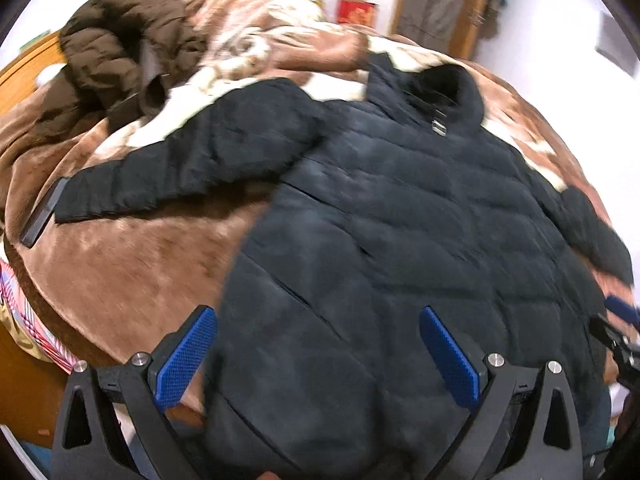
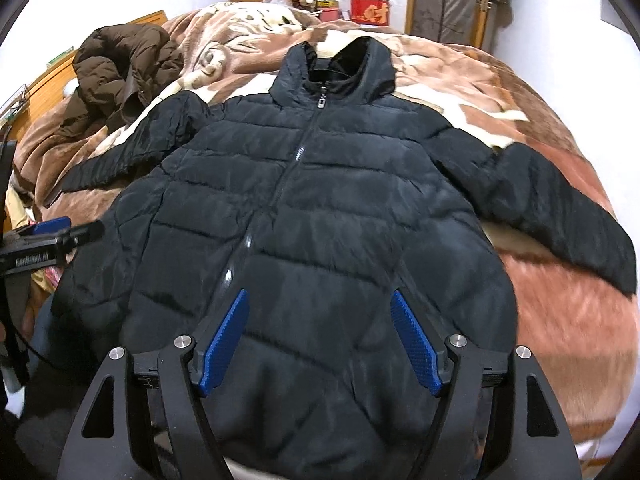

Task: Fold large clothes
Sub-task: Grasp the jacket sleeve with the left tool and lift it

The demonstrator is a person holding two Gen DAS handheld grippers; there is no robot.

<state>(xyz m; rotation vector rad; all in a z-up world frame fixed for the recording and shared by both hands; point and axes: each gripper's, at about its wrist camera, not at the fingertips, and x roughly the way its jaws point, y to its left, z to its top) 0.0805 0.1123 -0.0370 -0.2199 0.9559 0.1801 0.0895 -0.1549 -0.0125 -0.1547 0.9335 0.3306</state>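
One black jacket (image 2: 320, 208) lies flat ahead of both grippers; one brown coat (image 2: 120, 72) is far beyond. Left gripper (image 1: 320, 356) and right gripper (image 2: 320, 340) stand wide apart, holding nothing.

Black puffer jacket (image 2: 320, 208) flat on blanket (image 2: 560, 300)

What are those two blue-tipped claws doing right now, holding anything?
Left gripper: open, holding nothing, above the black jacket.
Right gripper: open wide, holding nothing, above the same jacket.

Jacket (image 2: 320, 208) lies flat on the blanket (image 2: 560, 320), hood at the far end; second coat (image 2: 120, 68) heaped far-left, seemingly apart from it.
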